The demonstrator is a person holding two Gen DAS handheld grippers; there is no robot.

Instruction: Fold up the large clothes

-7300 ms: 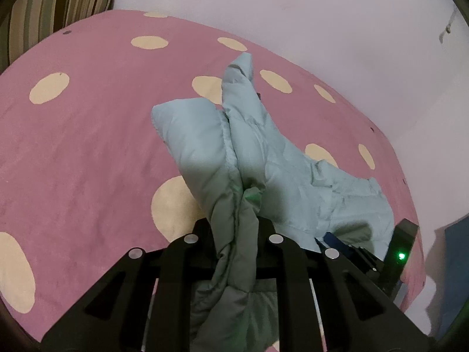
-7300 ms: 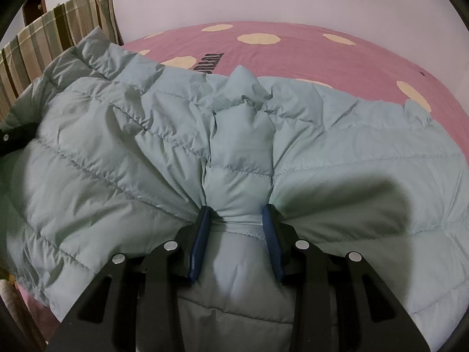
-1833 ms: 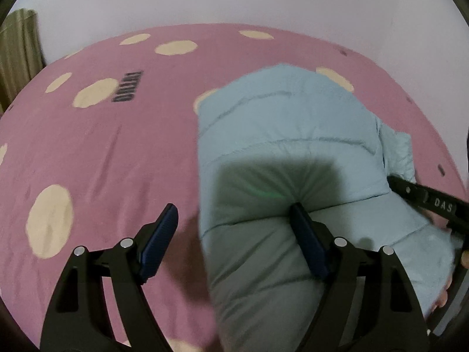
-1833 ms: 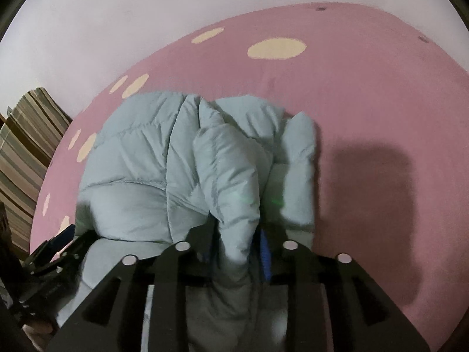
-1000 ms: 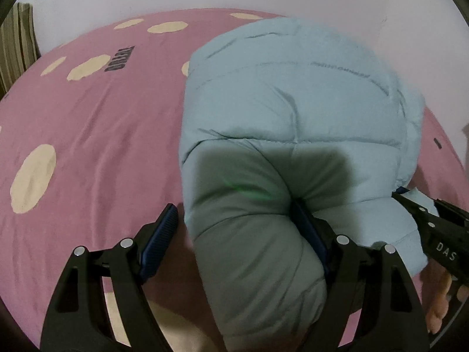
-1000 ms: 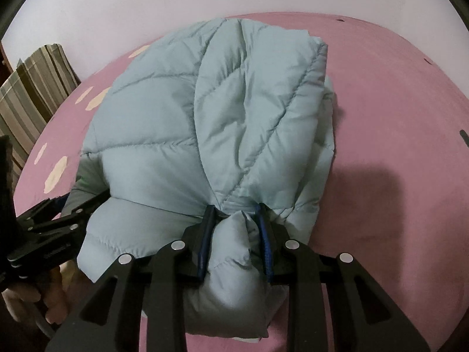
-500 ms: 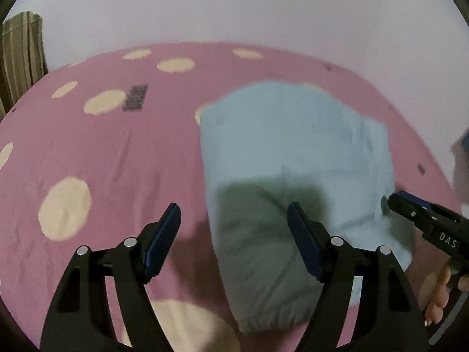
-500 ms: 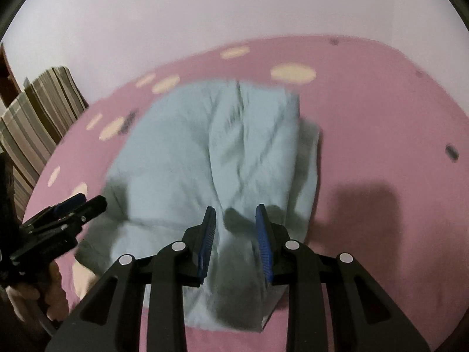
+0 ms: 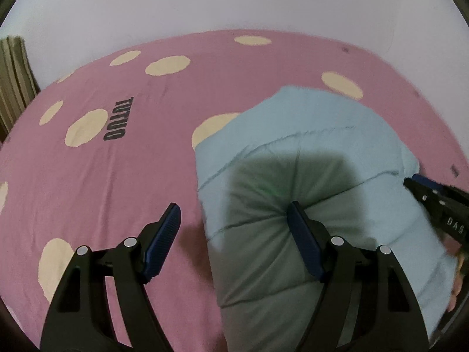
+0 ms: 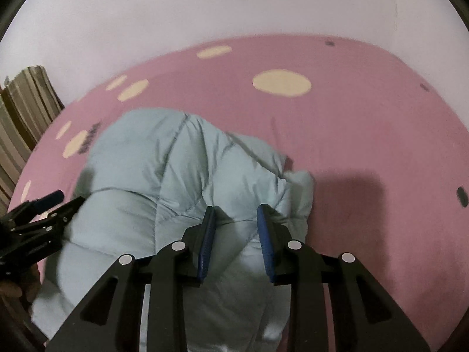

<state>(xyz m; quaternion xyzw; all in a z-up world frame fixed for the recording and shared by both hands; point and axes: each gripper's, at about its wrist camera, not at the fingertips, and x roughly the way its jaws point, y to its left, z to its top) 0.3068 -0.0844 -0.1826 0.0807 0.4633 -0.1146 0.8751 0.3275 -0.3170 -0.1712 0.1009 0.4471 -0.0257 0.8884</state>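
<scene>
A light blue puffer jacket [image 9: 307,158] lies folded into a thick bundle on the pink spotted bed. My left gripper [image 9: 234,220] is wide open at the bundle's left edge; its right finger presses into the padding and its left finger is over bare sheet. In the right wrist view the jacket [image 10: 164,176] fills the middle. My right gripper [image 10: 237,220] is part open over the bundle's right end, with fabric bulging between the blue pads [image 10: 206,234] and no clear pinch. Each gripper shows at the edge of the other's view.
The pink sheet [image 9: 88,176] with cream dots and dark "TUTUO" lettering [image 9: 117,118] stretches left and beyond the jacket. A pale wall [image 9: 234,0] runs behind the bed. A striped cushion [image 10: 20,111] stands at the far left.
The right gripper has let go of the fold it held a second ago and its jaws have widened. The jacket has dropped flat onto the bed. The left gripper stays open and has moved closer.
</scene>
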